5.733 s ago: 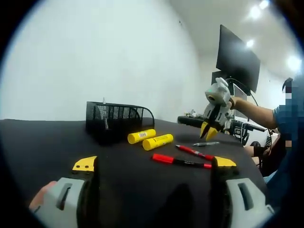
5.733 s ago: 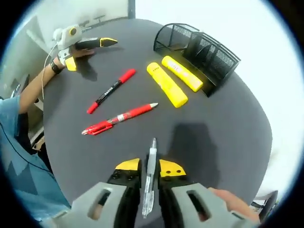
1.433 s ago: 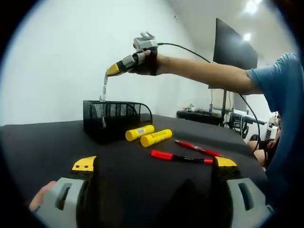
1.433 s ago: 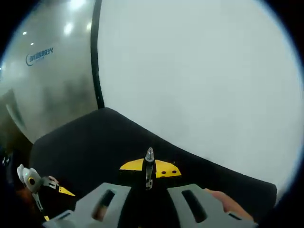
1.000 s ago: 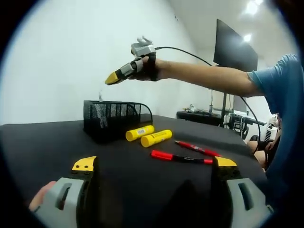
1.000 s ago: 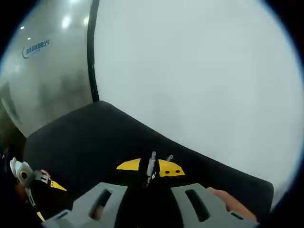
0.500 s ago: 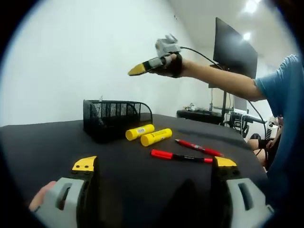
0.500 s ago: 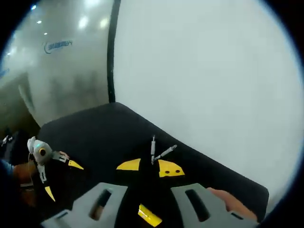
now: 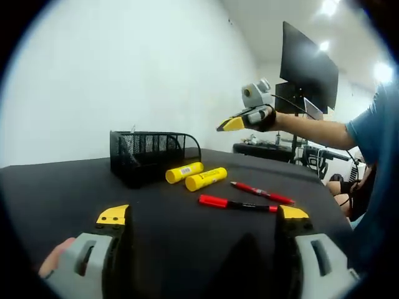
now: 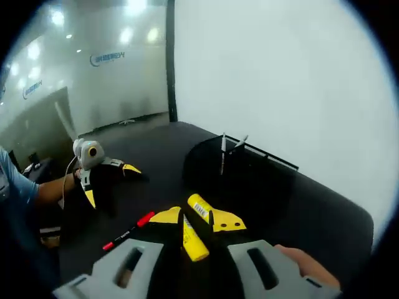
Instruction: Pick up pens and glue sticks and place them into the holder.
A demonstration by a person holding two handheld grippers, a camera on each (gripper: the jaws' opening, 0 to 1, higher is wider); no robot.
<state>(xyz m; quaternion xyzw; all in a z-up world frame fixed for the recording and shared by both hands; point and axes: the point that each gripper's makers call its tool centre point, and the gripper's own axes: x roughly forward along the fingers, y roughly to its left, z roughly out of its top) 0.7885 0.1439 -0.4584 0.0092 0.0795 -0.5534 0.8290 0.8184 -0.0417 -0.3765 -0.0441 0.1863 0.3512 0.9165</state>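
The right gripper (image 9: pixel 232 124) hangs in the air above the pens, its yellow fingers (image 10: pixel 167 216) near together with nothing between them; the glue sticks merely show through the gap from below. The left gripper (image 9: pixel 202 219) rests low on the dark surface (image 9: pixel 62 187), fingers wide apart and empty.

Two pens (image 10: pixel 222 147) stand in the black mesh holder (image 9: pixel 153 154). Two yellow glue sticks (image 9: pixel 206 179) lie just beside it, with a red marker (image 9: pixel 237 204) and a red pen (image 9: pixel 262 194) nearer. The step in hand looks like a reach for the next item: the right gripper must descend, open and straddle one.

Behind stand a plain white wall (image 9: pixel 124 68) and a dark monitor (image 9: pixel 308 65).
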